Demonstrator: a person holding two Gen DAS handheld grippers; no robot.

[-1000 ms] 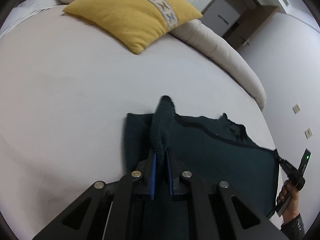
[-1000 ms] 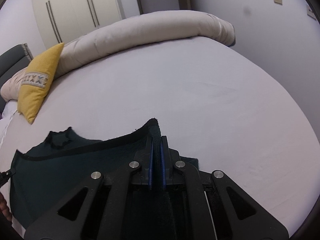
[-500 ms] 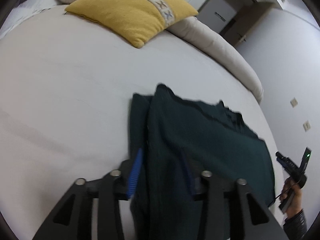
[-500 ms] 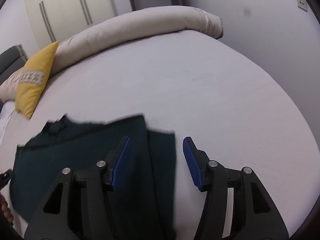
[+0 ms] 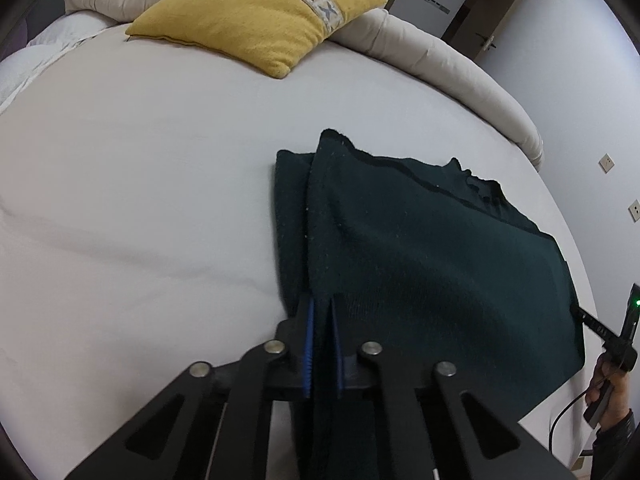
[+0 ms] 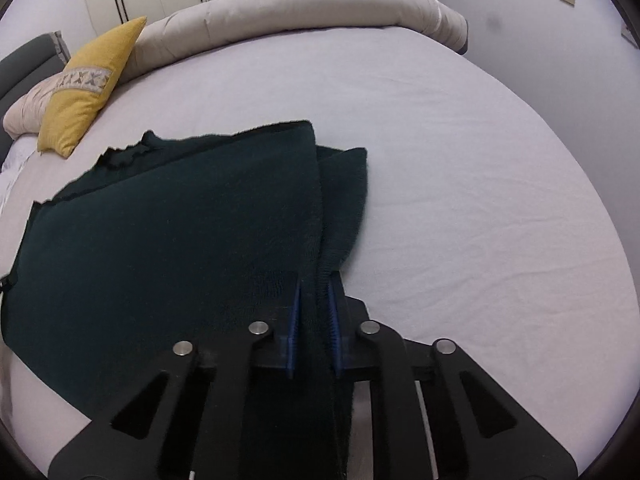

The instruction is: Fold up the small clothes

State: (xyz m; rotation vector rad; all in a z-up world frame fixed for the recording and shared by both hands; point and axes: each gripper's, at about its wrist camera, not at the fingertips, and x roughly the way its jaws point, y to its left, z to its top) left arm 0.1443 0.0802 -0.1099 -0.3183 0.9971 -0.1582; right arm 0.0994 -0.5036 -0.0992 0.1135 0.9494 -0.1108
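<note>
At the upper left of the left wrist view a yellow pillow [image 5: 256, 12] leans on a rolled duvet [image 5: 440, 64]. On the bed [image 5: 120, 200], centre and right, lies the dark green garment [image 5: 420, 248], side flaps already turned in. The left gripper [image 5: 321, 344] is clenched on its near left edge. In the right wrist view the right gripper [image 6: 314, 332] is closing, knit between its fingers [image 6: 294, 328] and pressed. For a clean fold, both edges should probably travel level and together toward the far edge (corners matched before release). No brand, label or writing is readable.
</note>
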